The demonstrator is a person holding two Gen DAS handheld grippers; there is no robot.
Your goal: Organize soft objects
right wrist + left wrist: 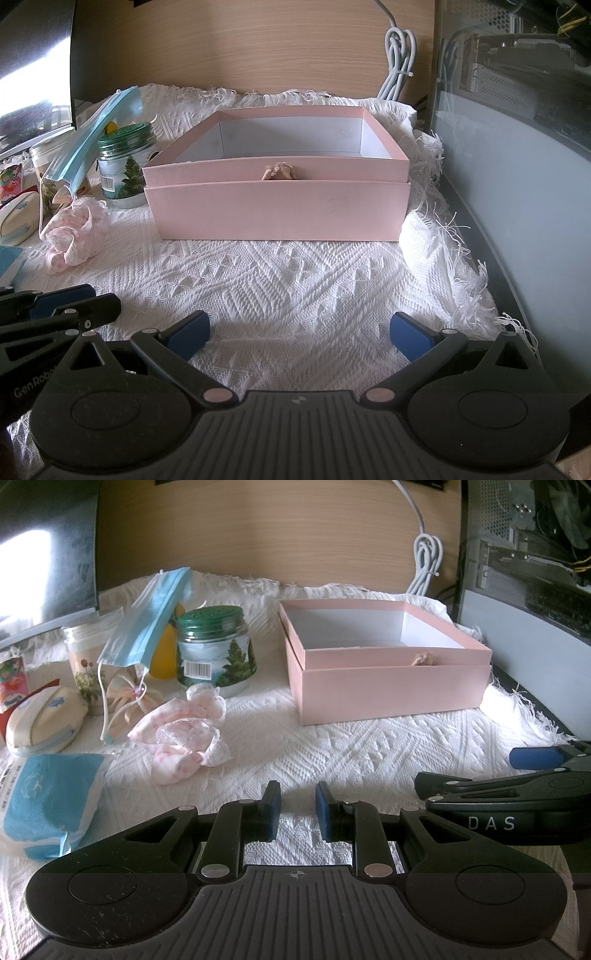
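Cloth in white woven texture (332,746) covers the bench in both views, its fringe showing along the right edge of the right wrist frame. At the bottom centre of the left wrist frame the left hand-held gripper (297,810) hovers just above that cloth, its blue pads a narrow gap apart and holding nothing. At the bottom of the right wrist frame the right hand-held gripper (300,332) has its fingers spread wide, also empty. An open pink box (277,218) sits in the centre of the right wrist frame and right of centre in the left wrist frame, nested in its own lid, with a small tan object (277,172) peeking over the front wall. Left of centre in the left wrist frame lies a crumpled pink-and-white lace cloth (184,731), apart from both grippers. Behind it stands a green-lidded jar (214,650) with a tree label, and a blue face mask (147,620) drapes over a floral cup (86,653). A cream zip pouch (44,720) and a blue tissue pack (48,805) lie at the left edge. A coiled white cable (424,565) hangs in the upper right against the wooden panel.
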